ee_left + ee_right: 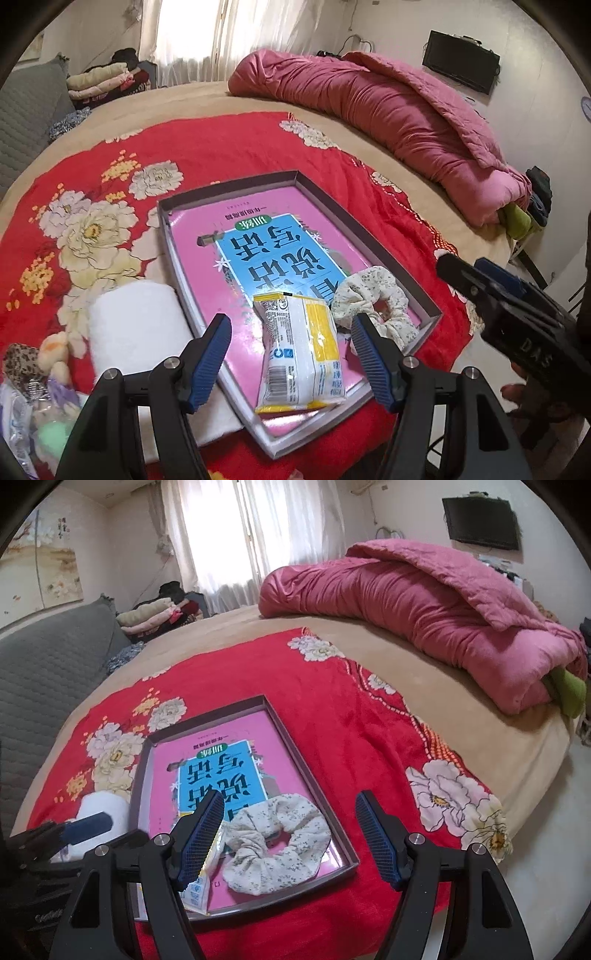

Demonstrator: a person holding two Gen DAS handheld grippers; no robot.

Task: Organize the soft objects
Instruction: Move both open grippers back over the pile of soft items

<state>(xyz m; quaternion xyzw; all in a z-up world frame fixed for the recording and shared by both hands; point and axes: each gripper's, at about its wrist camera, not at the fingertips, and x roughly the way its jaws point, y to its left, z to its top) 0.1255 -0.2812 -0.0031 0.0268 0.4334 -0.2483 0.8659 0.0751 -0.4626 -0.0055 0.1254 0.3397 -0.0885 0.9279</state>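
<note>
Left gripper [291,354] spread wide, nothing pinched; tissue pack [301,350] lies below in tray [236,177]. Right gripper [291,836] also spread, empty. Scrunchie [373,299] at pack's 2 o'clock.

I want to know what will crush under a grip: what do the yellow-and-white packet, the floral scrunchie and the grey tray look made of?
Packet: thin glossy plastic film, judging by its crinkles and sheen. Scrunchie: matte gathered fabric, ruffled all round. Tray: probably stiff cardboard, with thin straight grey walls.

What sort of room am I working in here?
Most likely a home bedroom: a rolled pink quilt lies on a bed under a red floral blanket, with a black wall-mounted screen and white window curtains.
</note>
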